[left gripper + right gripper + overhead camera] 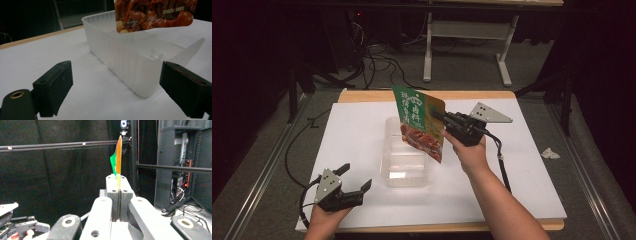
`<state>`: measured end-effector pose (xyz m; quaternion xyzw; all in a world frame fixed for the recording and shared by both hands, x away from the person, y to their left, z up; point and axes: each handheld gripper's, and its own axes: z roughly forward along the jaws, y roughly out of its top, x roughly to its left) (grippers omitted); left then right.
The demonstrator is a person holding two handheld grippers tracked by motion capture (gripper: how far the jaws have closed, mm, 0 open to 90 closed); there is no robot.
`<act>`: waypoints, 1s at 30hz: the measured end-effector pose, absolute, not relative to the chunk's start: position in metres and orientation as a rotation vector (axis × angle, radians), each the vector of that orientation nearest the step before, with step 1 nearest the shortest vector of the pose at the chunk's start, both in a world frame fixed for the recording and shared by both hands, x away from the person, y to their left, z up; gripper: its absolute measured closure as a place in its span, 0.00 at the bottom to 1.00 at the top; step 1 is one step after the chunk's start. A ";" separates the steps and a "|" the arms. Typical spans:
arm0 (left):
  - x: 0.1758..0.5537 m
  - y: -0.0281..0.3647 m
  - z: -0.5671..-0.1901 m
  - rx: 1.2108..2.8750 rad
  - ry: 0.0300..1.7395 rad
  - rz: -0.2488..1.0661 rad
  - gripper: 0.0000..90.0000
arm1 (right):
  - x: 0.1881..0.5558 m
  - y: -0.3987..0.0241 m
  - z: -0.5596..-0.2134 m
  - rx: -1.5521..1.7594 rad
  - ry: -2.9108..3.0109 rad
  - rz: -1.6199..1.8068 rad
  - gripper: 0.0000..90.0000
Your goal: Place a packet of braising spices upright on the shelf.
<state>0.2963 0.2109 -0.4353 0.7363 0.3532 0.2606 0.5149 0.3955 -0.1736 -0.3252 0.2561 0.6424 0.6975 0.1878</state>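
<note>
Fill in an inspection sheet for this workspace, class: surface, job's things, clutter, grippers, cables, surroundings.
Surface: white sheet over a wooden table, clean.
Job's things: clear plastic box mid-table, its divided inside bare where seen; food pouch held in the air above it, tilted.
Clutter: crumpled paper scrap on the floor right of the table.
Grippers: right gripper shut on the pouch's edge; left gripper open, low at the near left corner, holding nothing.
Cables: one trailing from each gripper; a tangle on the floor behind the table.
Surroundings: grey floor, white frame legs, dark curtains, equipment rack.
</note>
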 end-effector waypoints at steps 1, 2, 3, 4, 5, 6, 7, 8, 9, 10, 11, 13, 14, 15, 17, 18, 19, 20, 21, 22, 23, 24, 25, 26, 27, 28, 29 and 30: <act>0.296 0.211 -0.435 1.769 0.849 0.626 0.13 | 0.396 -0.174 -0.325 0.721 1.808 1.963 1.00; 0.296 0.211 -0.435 1.768 0.849 0.622 0.13 | 0.397 -0.172 -0.326 0.722 1.814 1.962 1.00; 0.296 0.211 -0.435 1.768 0.848 0.621 0.13 | 0.398 -0.170 -0.328 0.721 1.818 1.960 1.00; 0.296 0.211 -0.435 1.769 0.849 0.620 0.13 | 0.401 -0.167 -0.330 0.721 1.827 1.956 1.00; 0.296 0.211 -0.435 1.770 0.848 0.620 0.13 | 0.402 -0.166 -0.331 0.727 1.831 1.954 1.00; 0.296 0.211 -0.435 1.771 0.846 0.620 0.13 | 0.402 -0.166 -0.331 0.727 1.831 1.954 1.00; 0.296 0.211 -0.435 1.771 0.843 0.622 0.13 | 0.406 -0.163 -0.333 0.725 1.839 1.955 1.00; 0.296 0.211 -0.434 1.770 0.842 0.622 0.13 | 0.406 -0.163 -0.333 0.725 1.839 1.955 1.00; 0.296 0.211 -0.435 1.769 0.844 0.619 0.13 | 0.407 -0.162 -0.334 0.726 1.840 1.952 1.00; 0.296 0.211 -0.435 1.770 0.846 0.620 0.13 | 0.410 -0.160 -0.335 0.734 1.845 1.958 1.00; 0.296 0.211 -0.435 1.770 0.847 0.620 0.13 | 0.410 -0.160 -0.335 0.734 1.845 1.958 1.00; 0.296 0.211 -0.435 1.770 0.847 0.620 0.13 | 0.413 -0.157 -0.337 0.728 1.851 1.954 1.00; 0.296 0.211 -0.435 1.771 0.849 0.620 0.13 | 0.414 -0.156 -0.337 0.730 1.854 1.955 1.00; 0.296 0.211 -0.435 1.769 0.851 0.617 0.13 | 0.416 -0.152 -0.338 0.725 1.858 1.953 1.00; 0.296 0.211 -0.435 1.767 0.848 0.617 0.13 | 0.418 -0.149 -0.339 0.716 1.861 1.952 1.00; 0.296 0.211 -0.435 1.767 0.848 0.617 0.13 | 0.418 -0.149 -0.339 0.716 1.861 1.952 1.00; 0.296 0.211 -0.435 1.767 0.849 0.618 0.13 | 0.419 -0.147 -0.340 0.711 1.862 1.948 1.00; 0.296 0.211 -0.435 1.768 0.850 0.618 0.13 | 0.420 -0.145 -0.340 0.709 1.865 1.942 1.00; 0.295 0.212 -0.435 1.768 0.849 0.616 0.13 | 0.421 -0.143 -0.340 0.708 1.871 1.937 1.00; 0.296 0.212 -0.435 1.767 0.849 0.617 0.13 | 0.423 -0.141 -0.340 0.703 1.874 1.934 1.00; 0.296 0.212 -0.435 1.765 0.850 0.618 0.13 | 0.424 -0.138 -0.341 0.699 1.866 1.931 1.00; 0.296 0.212 -0.435 1.761 0.852 0.616 0.13 | 0.424 -0.138 -0.341 0.699 1.866 1.931 1.00; 0.296 0.212 -0.435 1.762 0.852 0.615 0.13 | 0.425 -0.137 -0.341 0.707 1.862 1.929 1.00; 0.296 0.212 -0.435 1.763 0.852 0.615 0.13 | 0.426 -0.135 -0.342 0.704 1.855 1.927 1.00; 0.296 0.212 -0.435 1.763 0.851 0.615 0.13 | 0.426 -0.134 -0.342 0.708 1.850 1.926 1.00; 0.296 0.212 -0.435 1.763 0.850 0.616 0.13 | 0.427 -0.133 -0.343 0.712 1.843 1.926 1.00; 0.296 0.212 -0.435 1.764 0.850 0.617 0.13 | 0.429 -0.131 -0.345 0.707 1.836 1.923 1.00; 0.296 0.212 -0.435 1.758 0.852 0.618 0.13 | 0.430 -0.129 -0.347 0.707 1.830 1.916 1.00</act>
